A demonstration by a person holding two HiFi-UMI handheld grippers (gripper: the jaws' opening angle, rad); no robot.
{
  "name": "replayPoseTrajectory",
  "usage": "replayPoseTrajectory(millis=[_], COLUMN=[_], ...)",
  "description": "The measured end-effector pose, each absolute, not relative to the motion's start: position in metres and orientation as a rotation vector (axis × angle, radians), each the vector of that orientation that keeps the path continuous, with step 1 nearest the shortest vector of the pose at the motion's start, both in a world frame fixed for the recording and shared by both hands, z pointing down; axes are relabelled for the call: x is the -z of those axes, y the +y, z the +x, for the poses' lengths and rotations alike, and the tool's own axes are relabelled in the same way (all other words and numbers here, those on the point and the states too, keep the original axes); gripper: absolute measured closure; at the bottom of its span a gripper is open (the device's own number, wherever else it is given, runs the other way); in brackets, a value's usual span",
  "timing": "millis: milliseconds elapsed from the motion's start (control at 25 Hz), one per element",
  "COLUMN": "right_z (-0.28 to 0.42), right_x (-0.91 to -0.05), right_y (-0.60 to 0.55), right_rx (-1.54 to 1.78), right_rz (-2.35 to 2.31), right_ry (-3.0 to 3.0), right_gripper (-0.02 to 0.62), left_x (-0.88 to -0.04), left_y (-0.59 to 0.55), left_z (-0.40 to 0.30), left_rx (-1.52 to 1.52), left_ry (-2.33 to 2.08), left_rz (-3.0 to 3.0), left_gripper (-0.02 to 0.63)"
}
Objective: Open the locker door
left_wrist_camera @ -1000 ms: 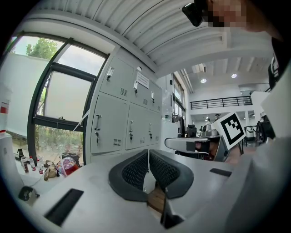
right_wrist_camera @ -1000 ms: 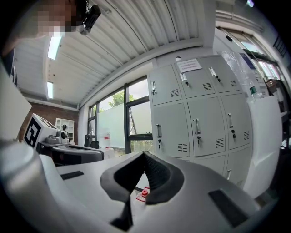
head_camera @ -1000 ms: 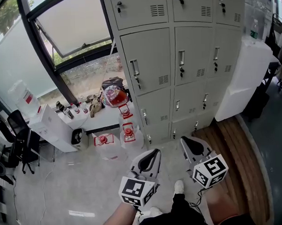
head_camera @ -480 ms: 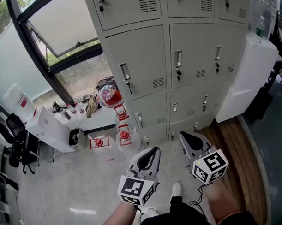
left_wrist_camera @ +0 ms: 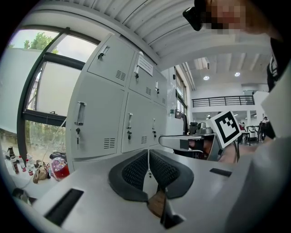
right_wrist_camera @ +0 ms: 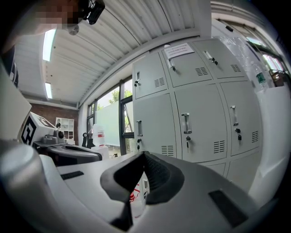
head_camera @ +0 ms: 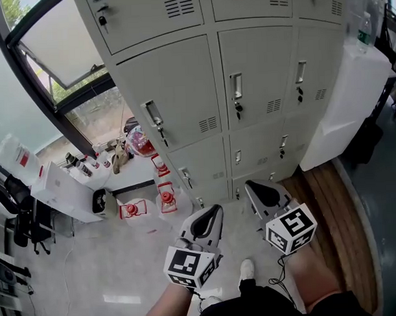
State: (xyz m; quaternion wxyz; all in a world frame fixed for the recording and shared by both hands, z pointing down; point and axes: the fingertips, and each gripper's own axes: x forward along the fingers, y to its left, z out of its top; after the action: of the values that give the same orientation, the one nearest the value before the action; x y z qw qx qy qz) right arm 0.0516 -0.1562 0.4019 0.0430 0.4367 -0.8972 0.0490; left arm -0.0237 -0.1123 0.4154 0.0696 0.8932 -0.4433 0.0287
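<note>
One white notice [right_wrist_camera: 180,50], print unreadable, on locker door [right_wrist_camera: 187,73].

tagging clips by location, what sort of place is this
Most likely a workplace locker area, perhaps beside an office: a bank of grey metal lockers with handles and keys, a big window next to it, and water-cooler jugs and an office chair on the floor.

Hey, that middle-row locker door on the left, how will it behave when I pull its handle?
Probably stiff: the locker door looks like painted sheet metal. Likely light, swinging from its right edge, since the handle sits near the left. The smooth handle may be slippery.
</note>
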Motion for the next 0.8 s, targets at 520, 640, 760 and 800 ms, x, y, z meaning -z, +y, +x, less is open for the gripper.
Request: replayPoseTrajectory(millis=[520,640,760,800], right_z=[0.086,0.092,0.096,0.098], right_x=[-0.398,-0.393,-0.389,-0.387], right_y=[-0.232,-0.245,-0.256,-0.259], right_rx=[-0.149,-0.141,-0.14,-0.14], right_rz=[1.302,1.296,1.3,1.304], right_ry=[-2.77,-2.774,-2.778,-2.779], right_gripper=[0.541,0.541,0.541,0.541], left_x=[-0.408,-0.402,-0.398,-0.396], left_y=[-0.187,-0.198,-0.208,-0.21], left_z=[0.012,0.019,0.021,0.022], left_rx=[-0.081,-0.065,-0.048,-0.043], left_ry=[-1.384,-1.393,-1.399,-1.399], left_rz=[2.671,2.674,2.669,2.666], left_gripper=[0.583,0.583,0.583,0.583])
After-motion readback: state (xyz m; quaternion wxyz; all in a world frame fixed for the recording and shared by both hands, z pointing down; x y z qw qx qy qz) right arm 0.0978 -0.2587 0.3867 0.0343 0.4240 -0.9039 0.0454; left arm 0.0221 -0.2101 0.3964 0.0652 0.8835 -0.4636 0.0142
